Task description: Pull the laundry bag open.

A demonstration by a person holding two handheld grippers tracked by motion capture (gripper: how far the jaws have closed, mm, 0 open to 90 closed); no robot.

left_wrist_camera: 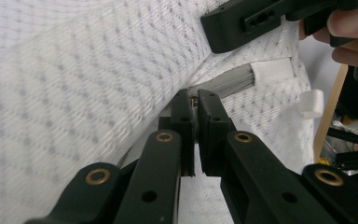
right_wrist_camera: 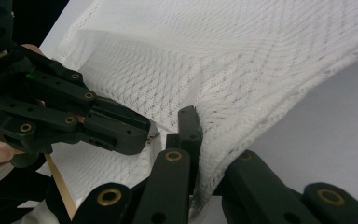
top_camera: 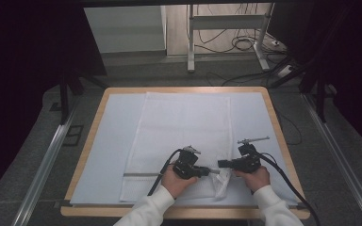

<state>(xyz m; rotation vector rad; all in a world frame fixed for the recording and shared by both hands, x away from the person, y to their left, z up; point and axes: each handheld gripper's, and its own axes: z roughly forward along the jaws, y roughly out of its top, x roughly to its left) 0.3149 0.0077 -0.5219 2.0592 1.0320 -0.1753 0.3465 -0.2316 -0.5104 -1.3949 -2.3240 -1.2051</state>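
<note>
Your left gripper (top_camera: 215,171) is clamped on the small metal zipper pull (left_wrist_camera: 194,99) of the white mesh laundry bag (top_camera: 184,127), its jaws nearly touching; the grey zipper track (left_wrist_camera: 228,81) runs on just past its tips; your right gripper (top_camera: 220,164) faces it tip to tip, pinched tight on a raised fold of the same mesh beside the zipper's end; from both claws the bag stretches away flat across the pale mat (top_camera: 108,141) on the wooden table (top_camera: 87,141)
</note>
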